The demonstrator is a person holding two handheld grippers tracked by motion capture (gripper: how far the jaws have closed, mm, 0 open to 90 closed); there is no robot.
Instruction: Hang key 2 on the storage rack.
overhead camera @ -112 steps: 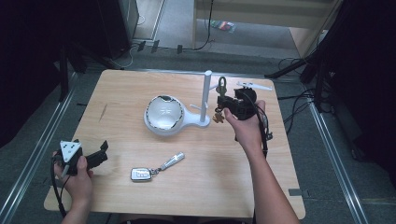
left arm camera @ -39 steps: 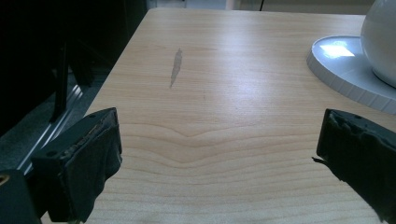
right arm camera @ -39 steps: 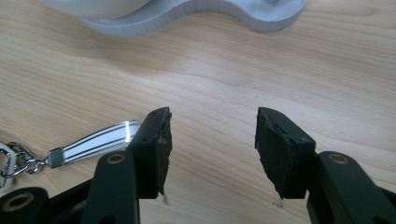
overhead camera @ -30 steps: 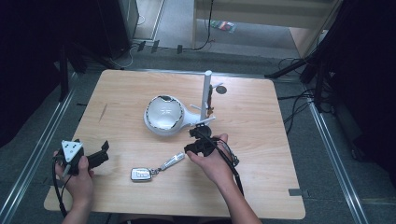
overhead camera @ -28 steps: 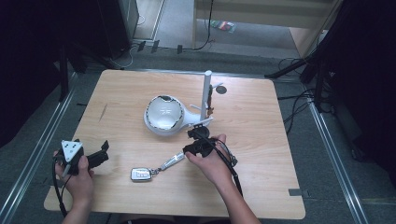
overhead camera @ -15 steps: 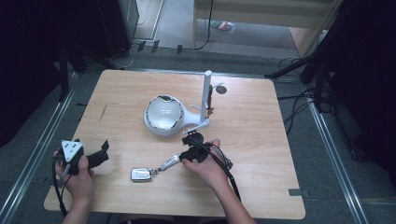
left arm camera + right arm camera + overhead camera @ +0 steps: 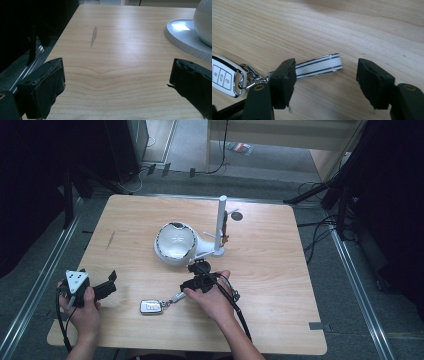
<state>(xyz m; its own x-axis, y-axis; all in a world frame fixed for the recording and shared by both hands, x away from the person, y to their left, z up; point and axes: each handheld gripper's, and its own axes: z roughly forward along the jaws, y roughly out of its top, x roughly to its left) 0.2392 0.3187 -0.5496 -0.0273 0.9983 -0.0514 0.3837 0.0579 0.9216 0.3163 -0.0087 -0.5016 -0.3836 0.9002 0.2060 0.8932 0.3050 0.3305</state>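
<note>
Surface: a pale wooden surface (image 7: 280,270) carries everything; its near middle, low in the high view, is where the work happens.

Right tongs: the right tongs (image 7: 325,77) sit low over the wood with jaws spread wide and nothing between them touching either pad. In the high view they lie at lower centre (image 7: 192,282) under the person's right hand (image 7: 212,297).

Strap: a white fabric strap with thin dark stripes (image 7: 318,65) lies flat across the gap between the jaws, its looped free end nearer the right-hand jaw, its other end passing behind the left-hand jaw. Judged from this, the tongs straddle the strap so that closing would pinch it.

Key fob: a white car key fob with silver trim (image 7: 223,75) rests at the left edge of the right gripper view, joined to the strap by a small metal clip (image 7: 249,76). In the high view it lies lower centre-left (image 7: 151,307), just left of the right tongs.

Left tongs: the left tongs (image 7: 117,82) gape wide over bare wood, holding nothing; they rest at lower left of the high view (image 7: 102,287), well apart from the fob, apparently parked.

Stand: a white round-bodied device with an upright white post (image 7: 175,242) stands at centre, a small trinket hanging on the post.
</note>
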